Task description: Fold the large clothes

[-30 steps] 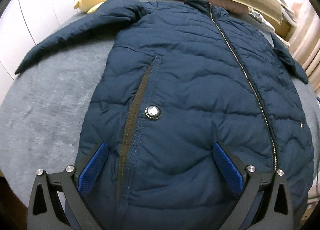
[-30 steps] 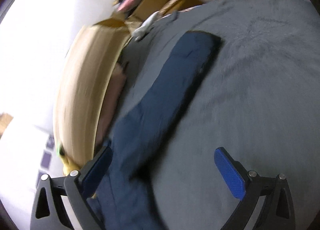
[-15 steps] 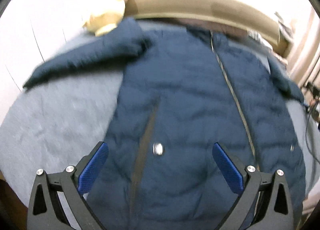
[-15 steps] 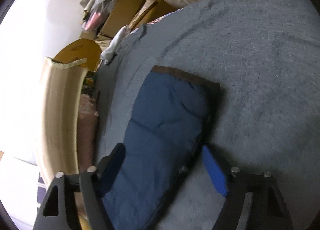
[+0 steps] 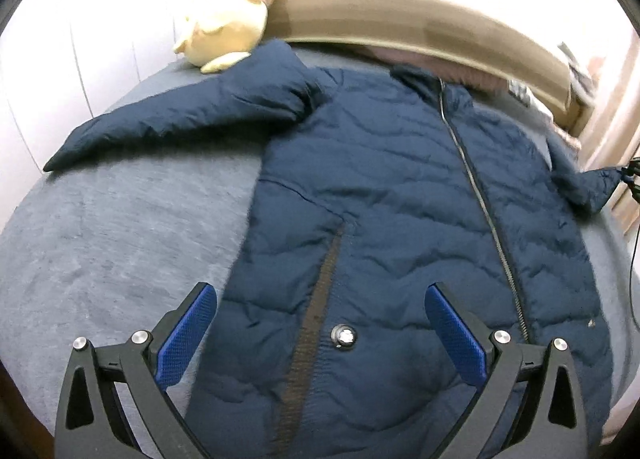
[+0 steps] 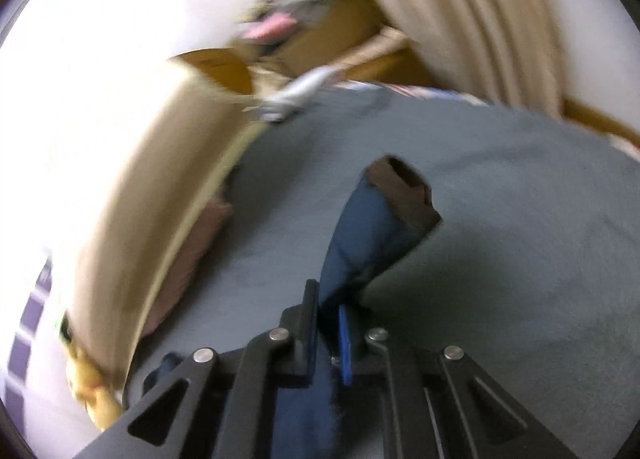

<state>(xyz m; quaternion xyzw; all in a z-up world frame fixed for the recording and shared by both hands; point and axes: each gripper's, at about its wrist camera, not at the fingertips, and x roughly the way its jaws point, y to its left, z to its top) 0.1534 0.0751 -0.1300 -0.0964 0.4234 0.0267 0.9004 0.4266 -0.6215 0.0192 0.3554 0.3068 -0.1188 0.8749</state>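
Item under inspection: a navy-blue quilted puffer jacket [image 5: 400, 227], lying front-up and zipped on a bed with a grey fleece cover [image 5: 112, 243], collar toward the beige padded headboard [image 5: 400, 19]. One sleeve is spread out flat toward the yellow plush toy [image 5: 228, 23] at the head of the bed.

Left gripper [image 5: 320, 335]: jaws wide, hanging above the jacket's lower front near the metal snap button [image 5: 344, 335]; nothing between the pads, no contact evident.

Right gripper [image 6: 326, 339]: clamped narrow on the jacket's other sleeve [image 6: 368, 243], which is lifted off the bed. The brown-lined cuff [image 6: 404, 191] stands up beyond the pads. This view is blurred, so how much cloth is pinched cannot be told exactly.

Judged step: carrying that sleeve inward across the body to begin the fold.

Risks noted:
- The padded, slick-looking fabric may slide out of the narrow pinch if the sleeve is pulled fast, dropping the sleeve short of the body.
- Pulling with the left gripper idle may drag the whole jacket across the fleece and skew it.
- The puffy sleeve may spring back open once laid down.
- The free sleeve lies just beside the plush toy; folding it later could snag it.
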